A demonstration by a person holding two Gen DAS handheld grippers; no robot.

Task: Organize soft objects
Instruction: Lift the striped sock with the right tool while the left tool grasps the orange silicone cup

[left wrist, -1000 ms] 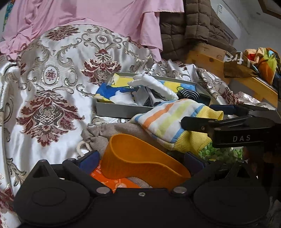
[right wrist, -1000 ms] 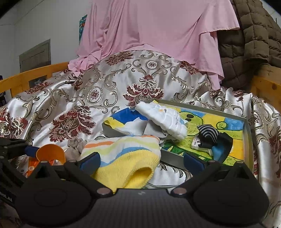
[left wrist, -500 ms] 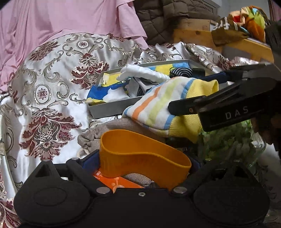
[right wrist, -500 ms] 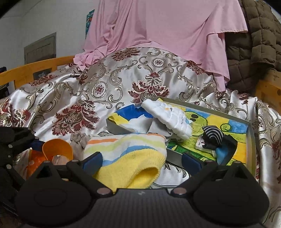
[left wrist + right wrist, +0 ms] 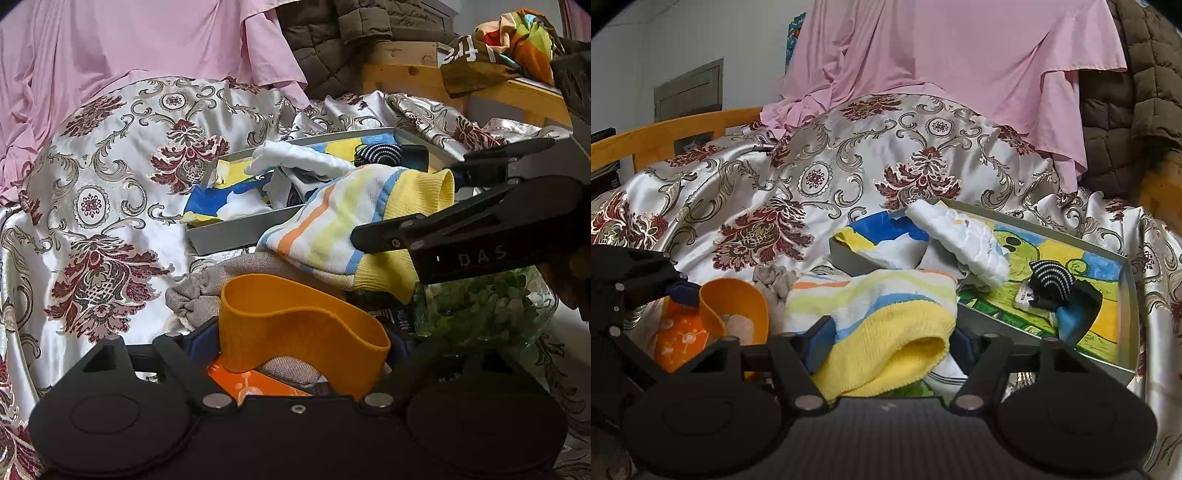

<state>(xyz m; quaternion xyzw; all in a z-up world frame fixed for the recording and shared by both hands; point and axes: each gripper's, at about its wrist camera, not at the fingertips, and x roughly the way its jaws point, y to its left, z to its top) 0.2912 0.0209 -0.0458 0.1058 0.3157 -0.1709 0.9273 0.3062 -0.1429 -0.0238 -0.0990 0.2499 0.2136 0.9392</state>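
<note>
Beside the tray (image 5: 1128,291), both claws closing on soft goods.
Right claw (image 5: 890,341) pinching limp striped sock (image 5: 879,302) at cuff; left claw (image 5: 306,345) squeezing floppy orange cup (image 5: 295,332).

Glass jar (image 5: 487,310) part hidden by tongs, label (image 5: 404,323) unreadable

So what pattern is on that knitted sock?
The knitted sock has orange, yellow and blue stripes on white, with a yellow cuff; clearest in the right wrist view.
</note>
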